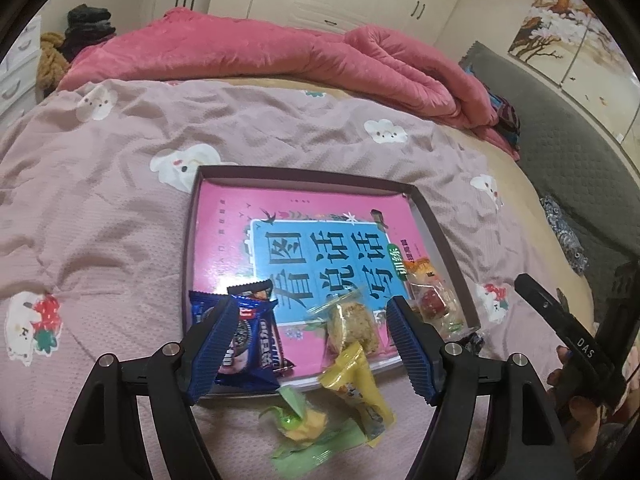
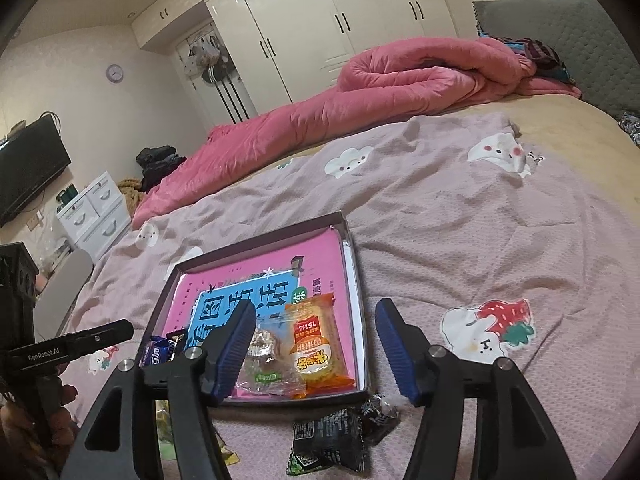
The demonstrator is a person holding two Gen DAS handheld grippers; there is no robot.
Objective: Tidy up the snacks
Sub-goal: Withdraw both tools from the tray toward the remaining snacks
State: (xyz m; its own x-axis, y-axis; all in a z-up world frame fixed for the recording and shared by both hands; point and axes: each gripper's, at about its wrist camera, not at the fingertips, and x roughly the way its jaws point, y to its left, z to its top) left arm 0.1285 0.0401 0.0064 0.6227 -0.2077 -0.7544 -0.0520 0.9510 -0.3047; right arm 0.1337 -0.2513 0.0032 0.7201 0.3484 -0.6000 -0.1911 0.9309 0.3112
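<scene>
Blue fingers of left gripper [image 1: 310,344] wide, empty; right gripper [image 2: 316,350] parted, empty, above tray [image 2: 358,280].

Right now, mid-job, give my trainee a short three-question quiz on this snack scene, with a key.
1. True or false: the orange snack packet lies inside the box.
2. Which lies outside the box on the bedspread? A) the blue cookie packet B) the black snack packet C) the orange snack packet
3. Fill in: the right gripper and the left gripper are both ____, holding nothing.

Key: 1 true; 2 B; 3 open
</scene>
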